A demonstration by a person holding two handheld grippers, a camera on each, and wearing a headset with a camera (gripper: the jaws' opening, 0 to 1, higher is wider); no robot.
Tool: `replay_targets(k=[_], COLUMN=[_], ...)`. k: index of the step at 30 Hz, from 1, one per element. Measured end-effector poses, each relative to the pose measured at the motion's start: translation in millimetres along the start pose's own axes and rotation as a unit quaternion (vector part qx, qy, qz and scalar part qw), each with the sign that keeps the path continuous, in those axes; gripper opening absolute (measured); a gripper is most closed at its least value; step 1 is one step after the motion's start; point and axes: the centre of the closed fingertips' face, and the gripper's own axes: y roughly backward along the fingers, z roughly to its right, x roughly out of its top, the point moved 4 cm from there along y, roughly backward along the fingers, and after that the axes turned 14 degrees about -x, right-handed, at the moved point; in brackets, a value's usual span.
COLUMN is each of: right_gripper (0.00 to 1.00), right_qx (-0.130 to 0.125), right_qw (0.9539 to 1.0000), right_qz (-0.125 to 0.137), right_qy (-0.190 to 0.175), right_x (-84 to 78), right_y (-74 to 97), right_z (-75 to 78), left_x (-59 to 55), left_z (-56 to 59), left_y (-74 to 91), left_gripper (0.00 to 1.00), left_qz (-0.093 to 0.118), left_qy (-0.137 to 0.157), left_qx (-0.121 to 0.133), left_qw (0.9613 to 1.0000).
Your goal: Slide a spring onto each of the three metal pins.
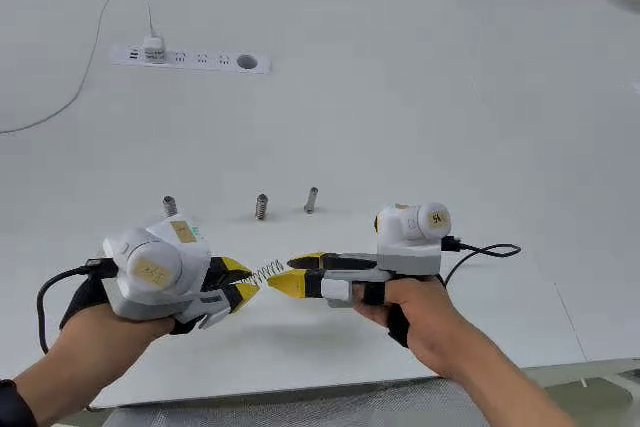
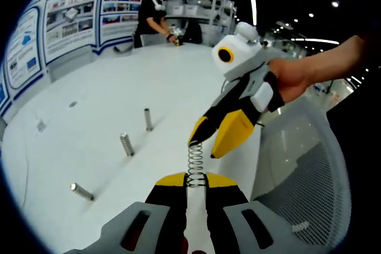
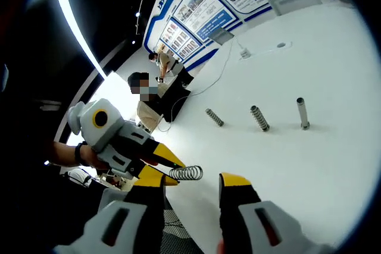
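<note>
Spring (image 2: 195, 160) is pinched at one end by the clenched left hand-held gripper (image 2: 195, 181), held over the table's (image 1: 400, 107) near edge. Its free end sits between the parted jaws of the released right hand-held gripper (image 3: 193, 184). Sticker (image 1: 436, 215) is too small to read. Thin silver coil, held straight. Left pin (image 1: 170, 207) and middle pin (image 1: 261, 206) carry springs; right pin (image 1: 311, 199) is bare.

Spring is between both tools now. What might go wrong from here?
The left tool grips the spring by one end only; the open right tool, closing on the free end, may bend it or flick it out. Letting go early would likely drop it on the table. The bare pin stands near a loaded pin, which a tool might bump.
</note>
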Motion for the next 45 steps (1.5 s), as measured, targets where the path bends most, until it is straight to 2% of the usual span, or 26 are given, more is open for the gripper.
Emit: replay_targets(k=[3, 10, 22, 29, 36, 45], right_gripper=[0.31, 0.29, 0.17, 0.12, 0.12, 0.12], right_qx=[0.007, 0.011, 0.021, 0.033, 0.025, 0.015], right_qw=[0.9999, 0.9997, 0.9994, 0.9992, 0.9997, 0.9995], right_qz=[0.001, 0.001, -0.004, -0.005, -0.006, -0.014], right_qy=[-0.011, -0.021, -0.026, -0.024, 0.003, 0.025], right_x=[1.0, 2.3, 0.4, 4.9, 8.4, 14.0], right_y=[2.6, 5.5, 8.7, 13.7, 19.5, 23.2], right_z=[-0.9, 0.7, -0.2, -3.4, -5.9, -6.1], left_x=[4.3, 10.3, 7.1, 10.7, 15.3, 21.0], left_z=[2.3, 4.7, 8.8, 8.2, 8.7, 7.6], left_y=[-3.0, -8.9, -15.1, -19.1, -23.9, -23.5], left_gripper=[0.10, 0.10, 0.10, 0.10, 0.10, 0.10], left_qz=[0.000, 0.002, -0.012, -0.021, -0.031, -0.016], left_qy=[-0.009, -0.018, -0.033, -0.047, -0.069, -0.061], left_qx=[-0.005, -0.014, -0.028, -0.034, -0.038, -0.039], left_qw=[0.9999, 0.9997, 0.9990, 0.9981, 0.9964, 0.9972])
